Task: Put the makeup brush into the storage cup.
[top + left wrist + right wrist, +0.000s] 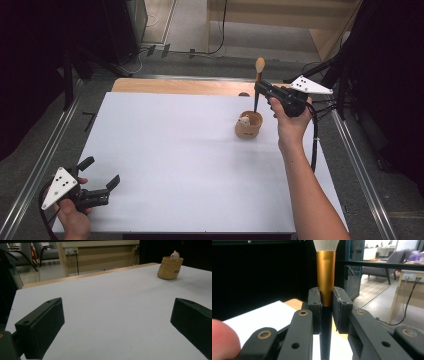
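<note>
My right gripper [258, 91] is shut on a makeup brush [259, 75], held upright above a small tan pot [248, 125] at the table's far right. The brush has a pale head [260, 63], a gold ferrule [325, 277] and a dark handle [326, 335] whose tip hangs just over the pot's rim. In the right gripper view both pads [315, 305] clamp the brush where ferrule meets handle. A little pale toy figure [174, 255] peeks out of the pot [170, 268]. My left gripper [102, 173] rests open at the near left corner, its jaws wide apart over bare table.
The white table top [190, 160] has a wooden strip [180, 86] along its far edge and metal rails [45, 160] at both sides. A cable [315, 145] trails from the right gripper beside the forearm. Chairs and a wooden counter stand beyond the table.
</note>
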The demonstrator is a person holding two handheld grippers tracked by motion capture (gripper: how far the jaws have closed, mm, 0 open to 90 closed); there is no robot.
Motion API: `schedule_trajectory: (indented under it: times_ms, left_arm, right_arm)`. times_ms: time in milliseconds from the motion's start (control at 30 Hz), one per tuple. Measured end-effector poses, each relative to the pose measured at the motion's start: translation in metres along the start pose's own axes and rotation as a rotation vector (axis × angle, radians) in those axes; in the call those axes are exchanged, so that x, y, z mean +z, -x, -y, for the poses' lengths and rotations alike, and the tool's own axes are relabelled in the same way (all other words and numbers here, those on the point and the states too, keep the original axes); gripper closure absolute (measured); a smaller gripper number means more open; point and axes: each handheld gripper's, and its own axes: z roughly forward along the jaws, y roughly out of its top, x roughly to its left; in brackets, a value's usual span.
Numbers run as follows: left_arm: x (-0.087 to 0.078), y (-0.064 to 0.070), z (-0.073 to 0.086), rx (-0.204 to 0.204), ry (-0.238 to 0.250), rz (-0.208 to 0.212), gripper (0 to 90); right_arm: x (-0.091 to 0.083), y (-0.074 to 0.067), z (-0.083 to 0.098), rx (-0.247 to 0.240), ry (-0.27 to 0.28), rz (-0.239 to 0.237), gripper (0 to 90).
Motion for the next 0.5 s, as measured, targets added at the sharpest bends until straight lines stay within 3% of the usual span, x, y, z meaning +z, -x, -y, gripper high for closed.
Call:
schedule_trajectory:
  times_ms: [400, 500]
  left_arm:
    - [0.001, 0.000, 0.000, 0.000, 0.000, 0.000, 0.0]
    - [0.001, 0.001, 0.000, 0.001, -0.002, 0.000, 0.0]
  right_arm:
    - [-0.008, 0.016, 0.026, 0.071, 0.043, 0.048, 79.7]
    - [-0.007, 0.017, 0.032, 0.067, 0.034, 0.053, 79.7]
